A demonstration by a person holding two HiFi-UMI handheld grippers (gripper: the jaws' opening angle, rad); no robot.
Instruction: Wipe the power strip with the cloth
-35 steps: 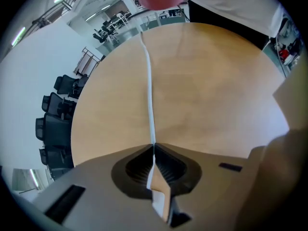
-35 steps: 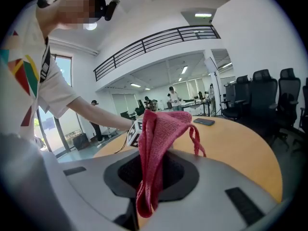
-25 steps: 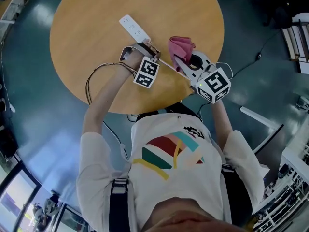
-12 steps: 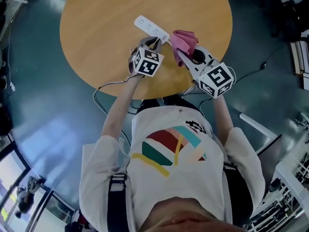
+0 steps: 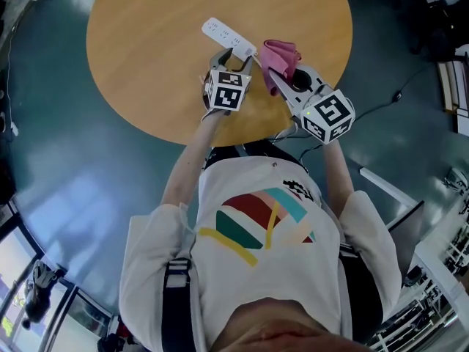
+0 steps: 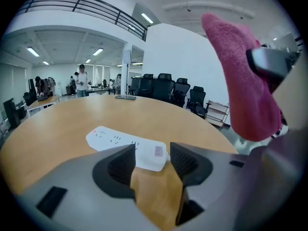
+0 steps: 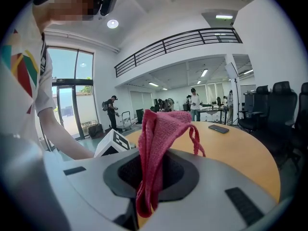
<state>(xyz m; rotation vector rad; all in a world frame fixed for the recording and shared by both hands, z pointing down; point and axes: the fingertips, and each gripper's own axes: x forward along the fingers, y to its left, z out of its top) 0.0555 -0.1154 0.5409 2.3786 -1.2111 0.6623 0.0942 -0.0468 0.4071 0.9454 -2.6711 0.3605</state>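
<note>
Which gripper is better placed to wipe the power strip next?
Right: the right gripper is shut on the cloth beside the power strip; the left gripper is opening, only the strip's end between its jaws.

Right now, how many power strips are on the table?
1. The white power strip lies flat on the round table, near its front edge, just left of the pink cloth. No second one shows in any view.
</note>
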